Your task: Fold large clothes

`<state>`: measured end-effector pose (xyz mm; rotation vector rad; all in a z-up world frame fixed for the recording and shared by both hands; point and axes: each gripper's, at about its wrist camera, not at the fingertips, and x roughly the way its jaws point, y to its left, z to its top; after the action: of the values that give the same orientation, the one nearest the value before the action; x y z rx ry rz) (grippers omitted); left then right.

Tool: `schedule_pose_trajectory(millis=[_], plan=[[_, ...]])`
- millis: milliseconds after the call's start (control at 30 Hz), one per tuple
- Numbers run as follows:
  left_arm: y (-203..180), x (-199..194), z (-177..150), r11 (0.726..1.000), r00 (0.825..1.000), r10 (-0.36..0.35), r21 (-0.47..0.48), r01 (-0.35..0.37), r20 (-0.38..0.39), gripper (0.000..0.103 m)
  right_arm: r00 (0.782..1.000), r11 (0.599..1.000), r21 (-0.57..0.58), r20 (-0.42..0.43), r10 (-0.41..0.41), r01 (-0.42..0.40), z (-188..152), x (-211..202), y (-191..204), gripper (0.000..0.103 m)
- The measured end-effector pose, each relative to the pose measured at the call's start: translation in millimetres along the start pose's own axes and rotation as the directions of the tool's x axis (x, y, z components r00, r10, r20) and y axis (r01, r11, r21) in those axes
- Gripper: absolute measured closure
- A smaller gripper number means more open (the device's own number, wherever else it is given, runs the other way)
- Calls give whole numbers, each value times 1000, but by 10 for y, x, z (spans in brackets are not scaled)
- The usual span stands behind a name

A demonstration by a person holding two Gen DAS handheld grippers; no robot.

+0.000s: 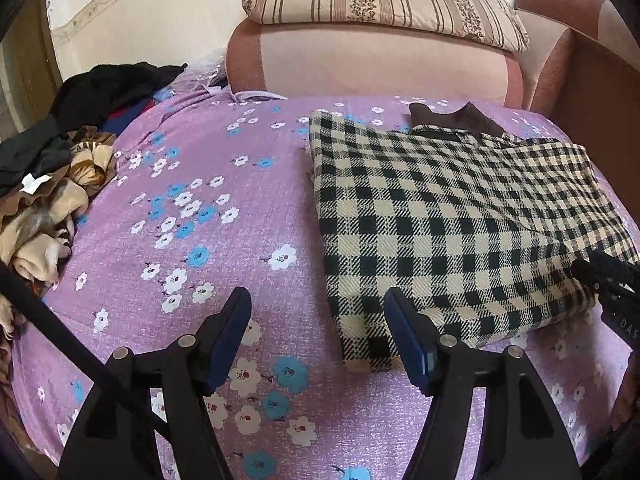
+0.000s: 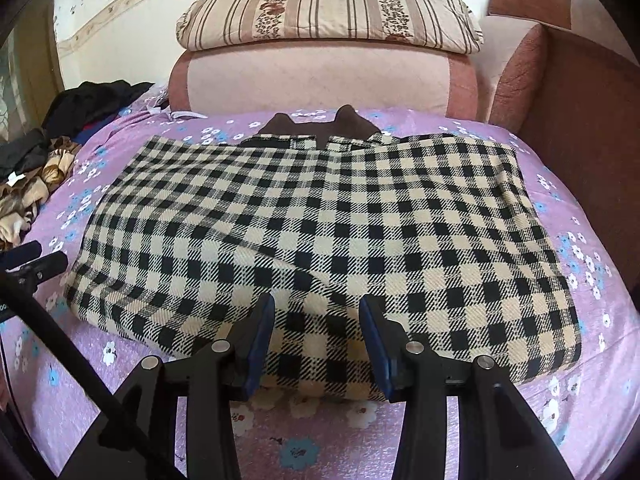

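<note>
Resting Between Folds: Checked Garment Lies Flat, Both Grippers Empty

Lying folded into a rough rectangle on the purple flowered bedsheet [image 1: 192,240], the checked garment [image 2: 320,220] has its brown collar [image 2: 320,126] pointing toward the pink sofa back [image 2: 320,76]. The left gripper [image 1: 316,336] hovers with its jaws parted over bare sheet, just beside the garment's near left corner, holding nothing. The right gripper [image 2: 316,336] stands above the middle of the near edge, its jaws parted and apart from the cloth, also empty.

By my reading, one fold is finished and the cloth is let go; the garment still looks wide for a finished bundle. The next move probably calls for both grippers to drop to an edge, pinch all the layers together, and carry it across evenly so the thick fabric does not bunch. A heap of other clothes [image 1: 52,168] waits at the left of the bed.
</note>
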<state>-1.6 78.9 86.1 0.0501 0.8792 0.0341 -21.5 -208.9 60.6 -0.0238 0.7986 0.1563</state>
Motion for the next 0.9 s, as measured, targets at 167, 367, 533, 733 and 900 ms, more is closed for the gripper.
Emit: schedule_pose_trajectory(millis=[167,367,533,733,900], plan=[[93,128,5,999,999,-18,-49,15,-52,35,1000,1000,11,-16,0,1,-17,59,17,55],[149,250,-8,997,995,-25,-72,19,-94,35,1000,1000,-8,-16,8,-8,-7,85,117,55],[114,262,-22,999,995,-23,-48,19,-96,35,1000,997,-71,9,13,-12,-21,29,295,55],[86,305,-36,999,994,-24,-37,20,-108,35,999,992,-124,32,30,-26,-49,-30,456,53],[109,321,-37,998,993,-36,-53,30,-114,35,999,986,-166,37,35,-28,-90,-47,568,53]])
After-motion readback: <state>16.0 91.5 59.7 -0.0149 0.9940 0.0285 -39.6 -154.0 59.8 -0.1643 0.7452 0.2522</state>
